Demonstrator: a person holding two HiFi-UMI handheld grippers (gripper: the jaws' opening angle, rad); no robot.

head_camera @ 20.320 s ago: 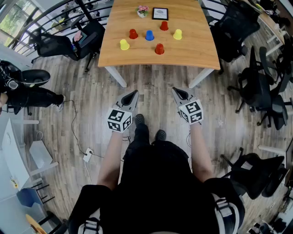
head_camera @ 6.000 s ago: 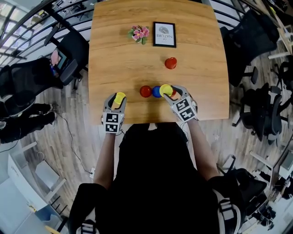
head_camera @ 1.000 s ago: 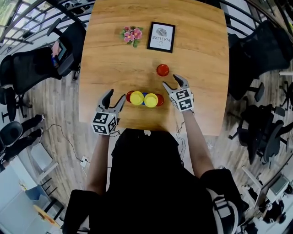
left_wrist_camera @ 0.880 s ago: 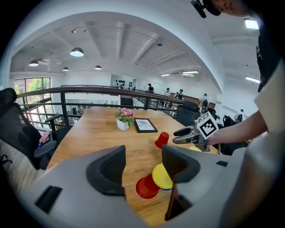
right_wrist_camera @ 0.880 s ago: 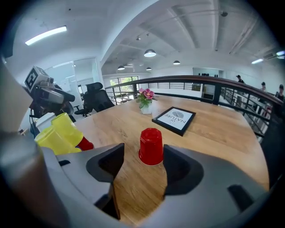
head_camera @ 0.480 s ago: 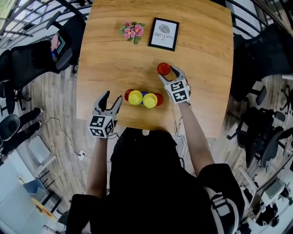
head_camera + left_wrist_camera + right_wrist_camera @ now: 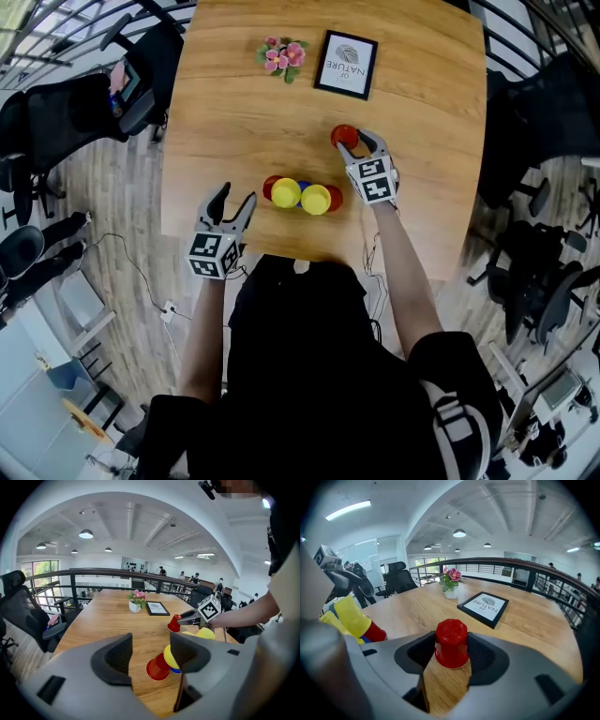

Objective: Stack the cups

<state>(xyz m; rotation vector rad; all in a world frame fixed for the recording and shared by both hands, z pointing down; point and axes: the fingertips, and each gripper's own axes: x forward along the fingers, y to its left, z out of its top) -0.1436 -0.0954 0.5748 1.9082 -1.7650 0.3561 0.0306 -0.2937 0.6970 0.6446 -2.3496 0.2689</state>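
A lone red cup (image 7: pixel 343 135) (image 7: pixel 451 643) stands upside down on the wooden table (image 7: pixel 244 103). My right gripper (image 7: pixel 359 141) (image 7: pixel 451 651) has it between the jaws. These have just been closing, and both pads now touch the cup's sides. Nearer the table's front edge is a tight cluster: two yellow cups (image 7: pixel 286 192) (image 7: pixel 316 199) capping red cups (image 7: pixel 268 187), with a blue cup (image 7: pixel 302 187) between them. My left gripper (image 7: pixel 236 194) (image 7: pixel 151 651) hovers open and empty at the front edge, left of the cluster (image 7: pixel 164 663).
A framed picture (image 7: pixel 346 64) and a small pot of pink flowers (image 7: pixel 284 53) stand at the far end of the table. Office chairs (image 7: pixel 56 122) surround the table on the wood floor. A railing runs along the far left.
My right gripper went forward to the lone red cup and its jaws narrowed around it. The left gripper stayed by the front edge, open.
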